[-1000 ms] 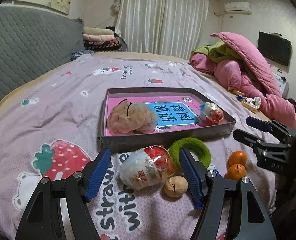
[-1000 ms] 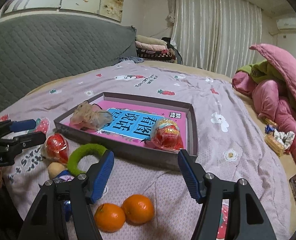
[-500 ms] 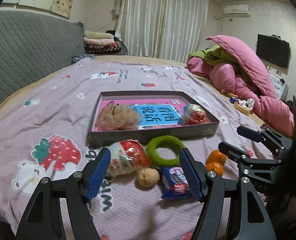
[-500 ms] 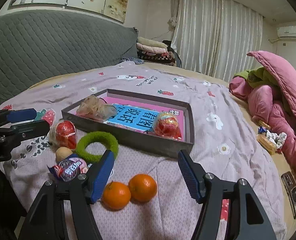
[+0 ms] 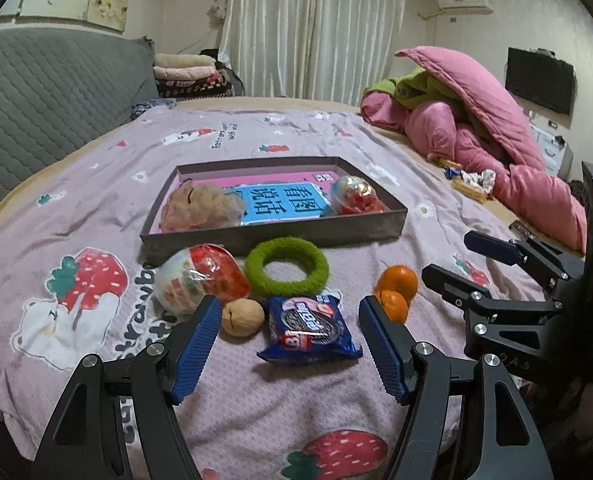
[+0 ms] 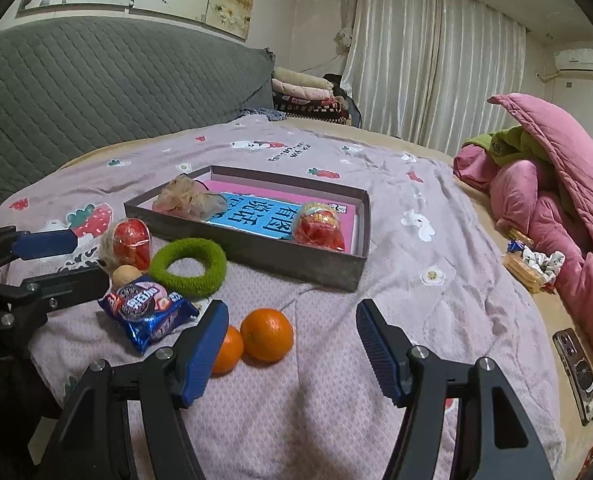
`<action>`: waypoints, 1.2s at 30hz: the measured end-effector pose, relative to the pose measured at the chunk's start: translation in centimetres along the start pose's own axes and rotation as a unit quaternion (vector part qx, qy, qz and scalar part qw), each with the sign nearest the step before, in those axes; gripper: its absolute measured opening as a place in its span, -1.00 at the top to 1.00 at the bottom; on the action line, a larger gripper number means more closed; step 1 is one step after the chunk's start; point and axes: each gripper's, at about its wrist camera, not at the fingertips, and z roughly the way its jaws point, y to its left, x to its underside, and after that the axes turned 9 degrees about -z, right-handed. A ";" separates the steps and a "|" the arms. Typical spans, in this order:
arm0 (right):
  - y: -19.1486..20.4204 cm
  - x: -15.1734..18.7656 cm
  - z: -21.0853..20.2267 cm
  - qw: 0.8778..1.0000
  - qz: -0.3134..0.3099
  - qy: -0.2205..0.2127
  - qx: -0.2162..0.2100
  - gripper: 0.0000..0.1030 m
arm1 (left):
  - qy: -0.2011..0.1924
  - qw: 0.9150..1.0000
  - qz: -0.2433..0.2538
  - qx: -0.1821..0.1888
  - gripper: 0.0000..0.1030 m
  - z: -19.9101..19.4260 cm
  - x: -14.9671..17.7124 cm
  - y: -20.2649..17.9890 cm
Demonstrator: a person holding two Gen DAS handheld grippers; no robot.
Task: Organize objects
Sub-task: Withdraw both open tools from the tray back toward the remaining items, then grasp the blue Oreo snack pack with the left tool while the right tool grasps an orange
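Note:
A grey shallow box [image 5: 272, 236] lies on the bed and holds a mesh pouch [image 5: 200, 206], a blue-and-pink book [image 5: 280, 204] and a foil-wrapped egg [image 5: 354, 196]. In front of the box lie a second wrapped egg [image 5: 200, 280], a green fuzzy ring [image 5: 286, 266], a walnut [image 5: 242, 316], a blue cookie packet [image 5: 310, 326] and two oranges [image 6: 266, 334]. My left gripper [image 5: 290, 344] hangs open just short of the cookie packet, touching nothing. My right gripper [image 6: 290, 350] is open too, with the oranges just beyond its left finger.
A heap of pink and green quilts [image 5: 476, 120] fills the bed's right side, with a small snack basket [image 6: 528, 264] and a phone [image 6: 576, 372] near it. A grey padded headboard [image 6: 96, 80] runs along the left. The bed's near edge is right below both grippers.
Both grippers have drawn back from the box toward the bed's near edge, bringing the cookie packet and more bedspread into view. The jaws stay as wide as before; no object moved.

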 end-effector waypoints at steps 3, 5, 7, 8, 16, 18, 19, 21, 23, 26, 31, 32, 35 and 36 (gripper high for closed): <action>-0.3 0.3 -0.1 1.000 0.003 0.005 -0.002 -0.28 | 0.009 1.000 0.000 -0.003 -0.41 0.2 0.2 -0.5; -0.4 0.4 -0.1 1.000 0.004 0.007 -0.002 -0.28 | 0.012 1.000 0.000 -0.005 -0.41 0.2 0.3 -0.6; -0.8 0.4 0.0 1.000 0.009 0.010 -0.005 -0.28 | 0.016 1.000 0.000 -0.008 -0.41 0.2 0.4 -0.8; -0.9 0.5 0.0 1.000 0.012 0.011 -0.007 -0.28 | 0.017 1.000 0.000 -0.010 -0.41 0.3 0.4 -0.9; -1.4 0.8 0.1 1.000 0.013 0.020 -0.014 -0.28 | 0.042 0.999 -0.002 -0.015 -0.41 1.2 0.9 -1.3; -1.3 0.9 0.3 0.999 0.013 0.024 -0.018 -0.28 | 0.049 0.999 -0.002 -0.020 -0.41 1.6 1.1 -1.3; -1.4 0.9 0.3 0.999 0.014 0.026 -0.021 -0.28 | 0.053 0.998 -0.004 -0.022 -0.41 1.8 1.1 -1.3; -1.4 1.0 0.4 0.999 0.014 0.028 -0.025 -0.28 | 0.063 0.998 -0.010 -0.024 -0.41 2.2 1.2 -1.1; -1.3 1.0 0.5 0.999 0.013 0.031 -0.028 -0.28 | 0.069 0.997 -0.016 -0.027 -0.41 2.7 1.3 -1.1; -1.4 1.1 0.7 0.999 0.012 0.035 -0.031 -0.28 | 0.073 0.997 -0.021 -0.033 -0.41 3.2 1.4 -1.2; -1.4 1.3 1.0 0.999 0.009 0.041 -0.032 -0.28 | 0.071 0.996 -0.021 -0.043 -0.41 3.9 1.5 -1.5; -1.4 1.3 1.1 0.999 0.009 0.041 -0.031 -0.28 | 0.072 0.996 -0.020 -0.047 -0.41 4.1 1.5 -1.6; -1.3 1.4 1.5 0.998 0.008 0.047 -0.030 -0.28 | 0.075 0.996 -0.021 -0.049 -0.41 4.4 1.7 -1.6; -1.4 1.5 1.7 0.998 0.007 0.050 -0.030 -0.28 | 0.075 0.996 -0.022 -0.049 -0.41 4.5 1.7 -1.5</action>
